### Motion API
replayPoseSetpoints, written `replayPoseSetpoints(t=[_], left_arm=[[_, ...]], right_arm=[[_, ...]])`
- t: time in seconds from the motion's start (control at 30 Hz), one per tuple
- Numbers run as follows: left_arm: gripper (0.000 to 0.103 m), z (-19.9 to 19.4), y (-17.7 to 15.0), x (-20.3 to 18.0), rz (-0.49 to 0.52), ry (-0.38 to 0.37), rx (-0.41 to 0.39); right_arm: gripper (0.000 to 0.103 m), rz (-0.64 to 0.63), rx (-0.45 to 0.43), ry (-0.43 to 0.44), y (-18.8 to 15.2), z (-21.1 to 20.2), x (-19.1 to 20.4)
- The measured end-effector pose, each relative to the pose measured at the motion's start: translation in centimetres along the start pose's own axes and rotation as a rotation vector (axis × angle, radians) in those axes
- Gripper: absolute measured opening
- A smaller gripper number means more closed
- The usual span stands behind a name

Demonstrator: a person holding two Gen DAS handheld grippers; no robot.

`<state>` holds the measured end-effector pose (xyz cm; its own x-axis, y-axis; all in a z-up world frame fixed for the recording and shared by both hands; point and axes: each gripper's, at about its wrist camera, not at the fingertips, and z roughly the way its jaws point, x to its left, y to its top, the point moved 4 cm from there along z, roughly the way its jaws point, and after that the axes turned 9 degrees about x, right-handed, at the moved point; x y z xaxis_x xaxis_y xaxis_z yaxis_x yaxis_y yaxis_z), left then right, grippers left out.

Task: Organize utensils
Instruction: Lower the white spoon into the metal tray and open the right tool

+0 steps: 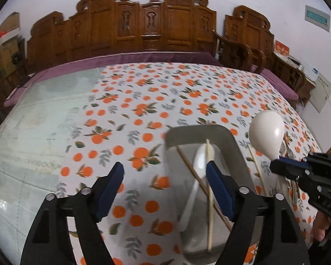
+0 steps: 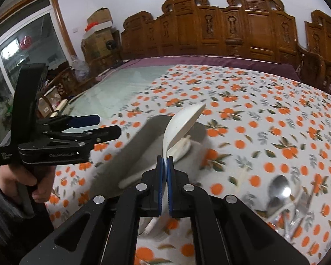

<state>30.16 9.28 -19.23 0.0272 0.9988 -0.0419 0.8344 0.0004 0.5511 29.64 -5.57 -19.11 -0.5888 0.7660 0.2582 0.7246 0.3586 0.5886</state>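
A grey tray point(image 1: 174, 132) lies on the orange-print cloth and holds a white spoon point(image 1: 198, 161), a pale chopstick point(image 1: 209, 198) and a brown chopstick point(image 1: 187, 163). My left gripper point(image 1: 165, 172) is open above the tray's left edge with nothing between its fingers. It also shows at the left in the right wrist view as the left gripper point(image 2: 109, 125). My right gripper point(image 2: 164, 161) is shut on the handle of a large white spoon point(image 2: 183, 123), held bowl-up over the tray point(image 2: 139, 145). The large white spoon point(image 1: 267, 130) also shows in the left wrist view, to the right of the tray.
Metal spoons point(image 2: 278, 187) and a fork point(image 2: 302, 201) lie on the cloth at the right. A loose pale chopstick point(image 1: 257, 167) lies right of the tray. Bare glass tabletop point(image 1: 44, 114) is at the left. A carved wooden bench point(image 1: 143, 26) stands behind.
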Motion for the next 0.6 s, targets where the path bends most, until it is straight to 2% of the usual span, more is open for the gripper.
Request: replayPoseSetpoints(t=[0.17,0.6], left_arm=[[0.083,-0.1,0.3,1.4,-0.031,0.025,-0.008],[0.083,-0.2,0.4,2.3,-0.042,0.04,-0.014]], right_arm=[[0.004,-0.017,0.012,0.001,1.0,2.0,1.4],[0.005,-0.021,0.101,0.018,0.2,7.1,2.4]])
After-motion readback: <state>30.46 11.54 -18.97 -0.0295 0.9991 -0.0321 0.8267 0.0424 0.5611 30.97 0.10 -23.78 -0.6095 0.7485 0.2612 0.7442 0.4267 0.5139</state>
